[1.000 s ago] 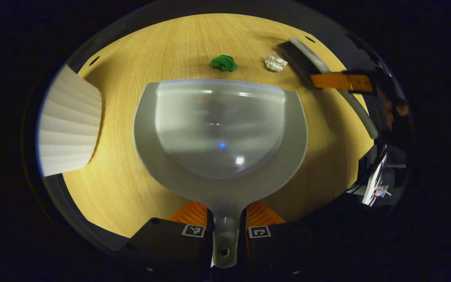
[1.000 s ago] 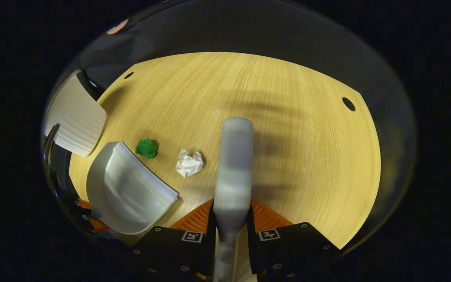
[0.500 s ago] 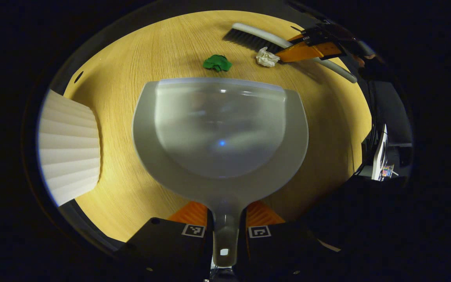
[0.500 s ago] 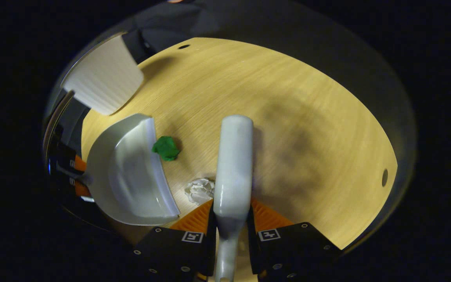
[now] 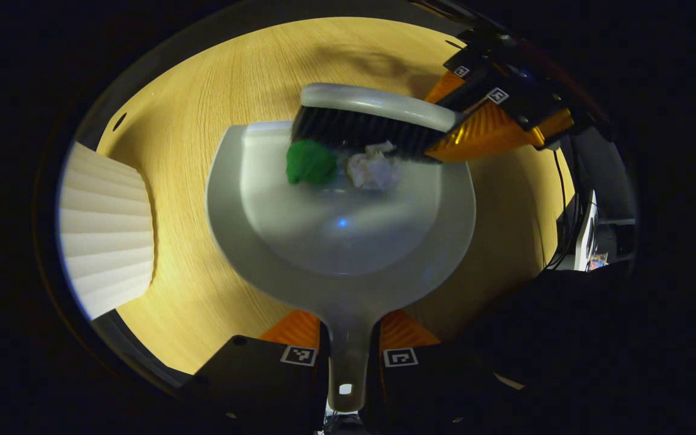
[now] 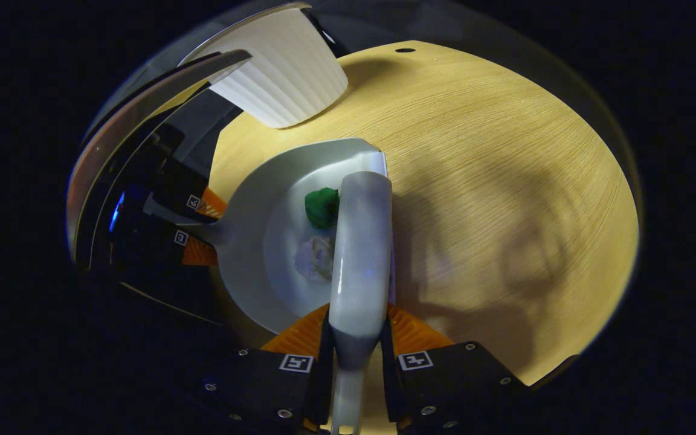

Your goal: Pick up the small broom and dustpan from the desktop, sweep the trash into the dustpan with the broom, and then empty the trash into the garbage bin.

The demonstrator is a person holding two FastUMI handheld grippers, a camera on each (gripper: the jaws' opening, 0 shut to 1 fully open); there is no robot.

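My left gripper [image 5: 348,338] is shut on the handle of the grey dustpan [image 5: 348,241], which lies on the wooden desktop [image 5: 203,96]. Across the pan's front edge rests the small broom [image 5: 372,118], a grey back over black bristles. A green wad [image 5: 310,162] and a white paper wad [image 5: 373,170] sit inside the pan just before the bristles. My right gripper [image 6: 354,344] is shut on the broom [image 6: 360,254]; its orange fingers [image 5: 487,124] show at the upper right in the left gripper view. In the right gripper view the dustpan [image 6: 263,241] holds the green wad [image 6: 321,206] and the white wad [image 6: 315,258].
A white ribbed garbage bin [image 5: 106,223] stands at the desk's left edge, close to the dustpan; it is at the top in the right gripper view, bin [image 6: 281,78]. Bare desktop [image 6: 505,199] stretches beyond the broom.
The broom has swept toward the dustpan, pushing the green and white wads from the desktop into the pan. The dustpan has stayed in place.
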